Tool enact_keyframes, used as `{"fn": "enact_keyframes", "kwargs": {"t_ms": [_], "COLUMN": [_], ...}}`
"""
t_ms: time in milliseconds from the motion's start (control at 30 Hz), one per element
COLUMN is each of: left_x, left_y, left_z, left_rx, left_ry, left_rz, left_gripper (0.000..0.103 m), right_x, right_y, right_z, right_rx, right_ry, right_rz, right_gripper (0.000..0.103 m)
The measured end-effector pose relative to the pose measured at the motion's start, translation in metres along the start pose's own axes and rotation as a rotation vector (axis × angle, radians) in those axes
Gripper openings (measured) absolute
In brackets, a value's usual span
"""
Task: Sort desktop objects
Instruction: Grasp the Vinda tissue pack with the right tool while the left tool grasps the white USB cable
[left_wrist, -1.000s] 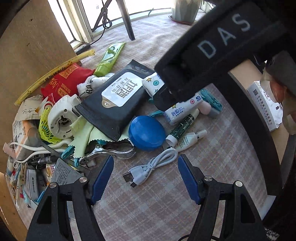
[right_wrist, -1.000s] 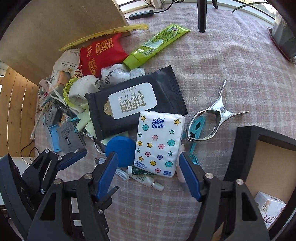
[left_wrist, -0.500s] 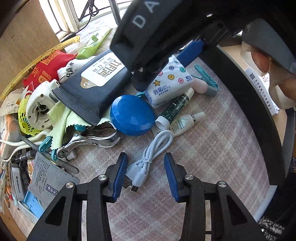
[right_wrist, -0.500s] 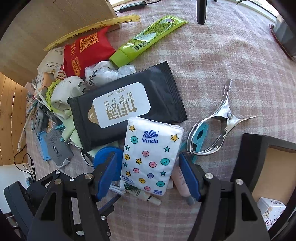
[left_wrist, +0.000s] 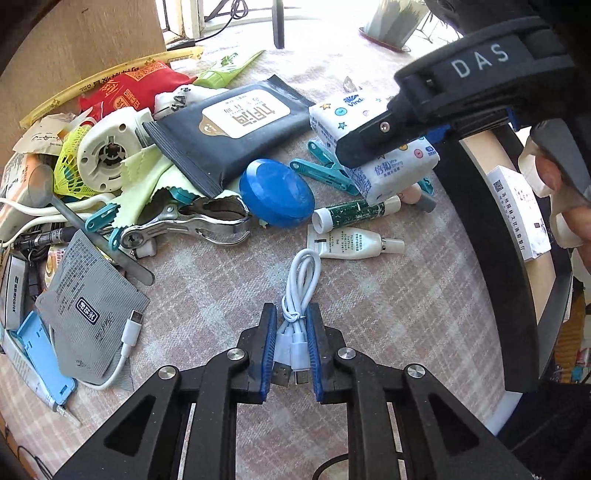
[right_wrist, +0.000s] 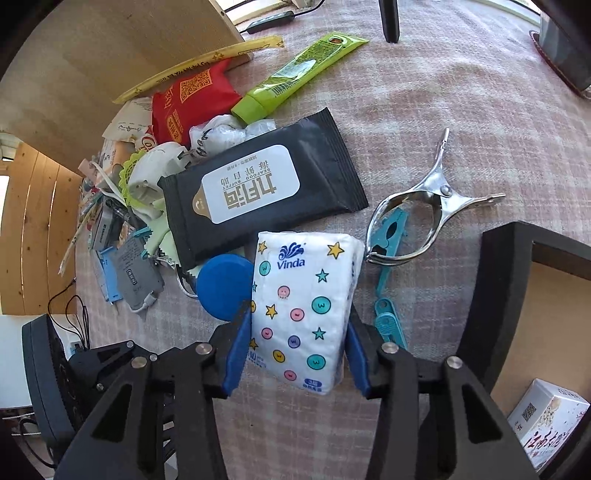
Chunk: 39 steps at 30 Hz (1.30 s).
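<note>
My left gripper is shut on a coiled white USB cable, its plugs between the blue pads and its loop lying ahead on the checked cloth. My right gripper is shut on a white Vinda tissue pack with stars and dots, which also shows in the left wrist view under the right gripper's black body. A blue round case, a black wet-wipe pack and two small tubes lie in the pile ahead.
A black-rimmed tray at the right holds a white box. A metal clamp, teal pegs, a green tube, a red packet, a grey sachet and a wooden board crowd the table.
My left gripper moved forward and closed on the white cable. My right gripper moved forward over the tissue pack and closed on it.
</note>
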<state>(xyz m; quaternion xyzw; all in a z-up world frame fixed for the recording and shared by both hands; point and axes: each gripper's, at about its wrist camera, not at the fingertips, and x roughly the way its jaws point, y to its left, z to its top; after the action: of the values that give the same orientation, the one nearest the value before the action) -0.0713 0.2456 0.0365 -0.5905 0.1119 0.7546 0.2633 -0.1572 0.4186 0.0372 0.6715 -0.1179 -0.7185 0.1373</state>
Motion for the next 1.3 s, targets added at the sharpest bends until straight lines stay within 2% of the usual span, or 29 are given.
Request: {"fn": "enact_keyframes", "kwargs": {"t_ms": [200,333,367,533,600,867,967,1067,1300], "left_x": [-0.023,-0.04,-0.044,-0.053,-0.032,-0.02,-0.012,-0.008,-0.004], "left_y": [-0.007,-0.022,-0.035,-0.055,-0.073,-0.147,-0.175,-0.197,-0.228], "left_z": [0.003,0.01,0.006,0.028,0.057,0.095,0.105,0.109,0.115], "left_rx": [-0.041,-0.029,-0.026,0.008,0.02,0.099,0.125,0.154,0.213], "left_ry": [-0.035,-0.066,-0.074,-0.11,-0.119,-0.121,-0.113,-0.107,-0.101], "left_rz": [-0.036,-0.05,-0.055,-0.099,-0.126,-0.189,-0.204,-0.214,-0.216], "left_gripper": [0.015,0.015,0.015,0.015,0.015,0.015,0.015,0.015,0.018], "right_x": [-0.025,-0.044,-0.05,-0.075,-0.083,-0.125,-0.139,-0.148,-0.158], "right_y": [-0.017,-0.022,-0.024,-0.061,-0.083,-0.173,-0.2,-0.224,-0.249], "right_z": [-0.014,-0.021,-0.022,-0.031,-0.037,-0.072,-0.083,-0.092,-0.104], "right_rx": [0.016,0.02,0.022,0.063,0.104,0.268,0.314,0.363,0.404], "right_ry": [-0.043,-0.088,-0.103,-0.179,-0.2,-0.281,-0.305,-0.313,-0.326], "right_rz": [0.066,0.086,0.082,0.024,0.01,-0.077,-0.123,-0.133,-0.163], "right_gripper": [0.045,0.045,0.045,0.045,0.045,0.045,0.045,0.045,0.047]}}
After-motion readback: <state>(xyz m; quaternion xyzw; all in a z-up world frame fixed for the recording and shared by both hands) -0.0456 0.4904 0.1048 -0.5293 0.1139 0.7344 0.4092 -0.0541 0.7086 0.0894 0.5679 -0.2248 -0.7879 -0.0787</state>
